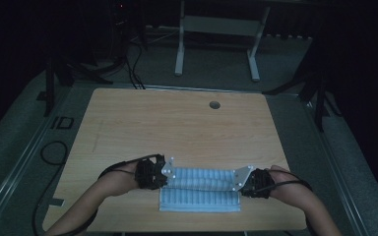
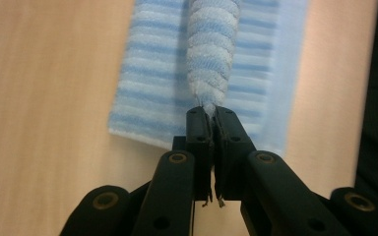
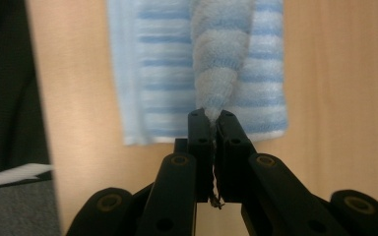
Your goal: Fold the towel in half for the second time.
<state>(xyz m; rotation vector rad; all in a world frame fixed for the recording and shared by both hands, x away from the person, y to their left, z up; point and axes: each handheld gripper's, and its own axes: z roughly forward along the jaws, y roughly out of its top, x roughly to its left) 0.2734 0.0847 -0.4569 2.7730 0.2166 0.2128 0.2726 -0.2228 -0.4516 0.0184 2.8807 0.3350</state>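
A blue-and-white striped towel (image 1: 200, 191) lies near the front edge of the wooden table (image 1: 177, 123), its far edge lifted and folded toward the front. My left gripper (image 1: 163, 173) is shut on the towel's left corner and my right gripper (image 1: 237, 181) on its right corner. In the left gripper view the jaws (image 2: 211, 114) pinch a bunched, twisted-looking edge of the towel (image 2: 211, 54), with the flat part (image 2: 147, 88) on the table below. The right gripper view shows the same: pads (image 3: 211, 118) pressed on the raised towel edge (image 3: 221, 54) above the flat layer (image 3: 162, 83).
A round cable hole (image 1: 214, 104) sits at the table's far middle. Black cables (image 1: 54, 152) lie on the floor to the left. A white desk frame (image 1: 216, 34) stands beyond the table. A person's forearms (image 1: 103, 189) come in from the bottom.
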